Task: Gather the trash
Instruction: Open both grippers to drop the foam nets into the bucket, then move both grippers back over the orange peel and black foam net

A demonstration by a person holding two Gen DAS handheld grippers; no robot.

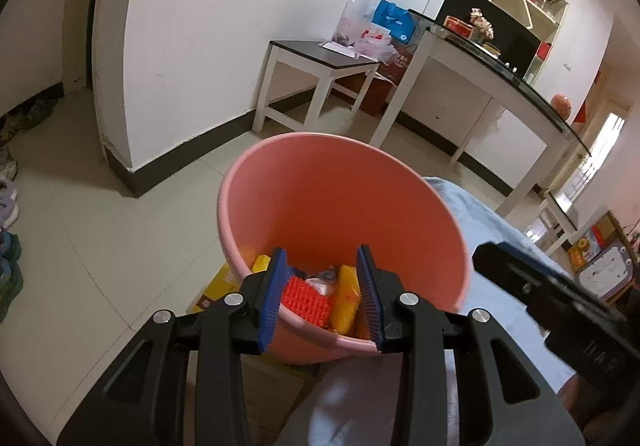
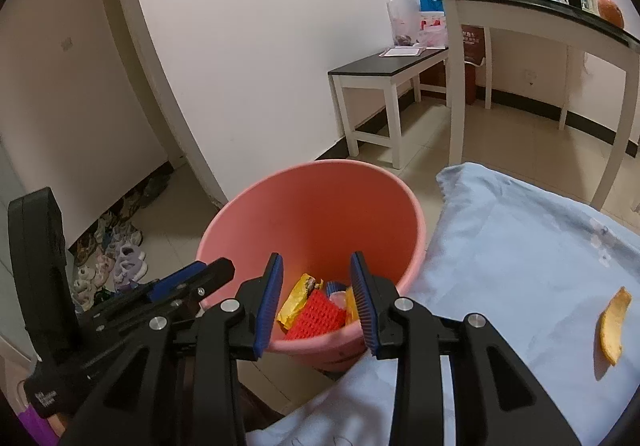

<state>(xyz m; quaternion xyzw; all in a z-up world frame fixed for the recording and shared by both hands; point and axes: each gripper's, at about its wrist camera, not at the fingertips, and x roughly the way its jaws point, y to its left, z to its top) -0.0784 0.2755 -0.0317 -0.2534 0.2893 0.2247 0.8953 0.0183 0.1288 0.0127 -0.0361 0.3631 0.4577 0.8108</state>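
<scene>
Orange peel [image 2: 612, 328] on blue cloth [image 2: 520, 246], right view only.

Pink bucket [image 2: 320, 214] stands upright on the tiled floor, just beside the cloth-covered surface, holding a red bumpy piece [image 2: 318, 316], yellow wrappers [image 2: 294, 304] and more scraps. One orange peel [image 2: 614, 330] lies curled on the pale blue cloth [image 2: 520, 246], apart from the bucket.
</scene>
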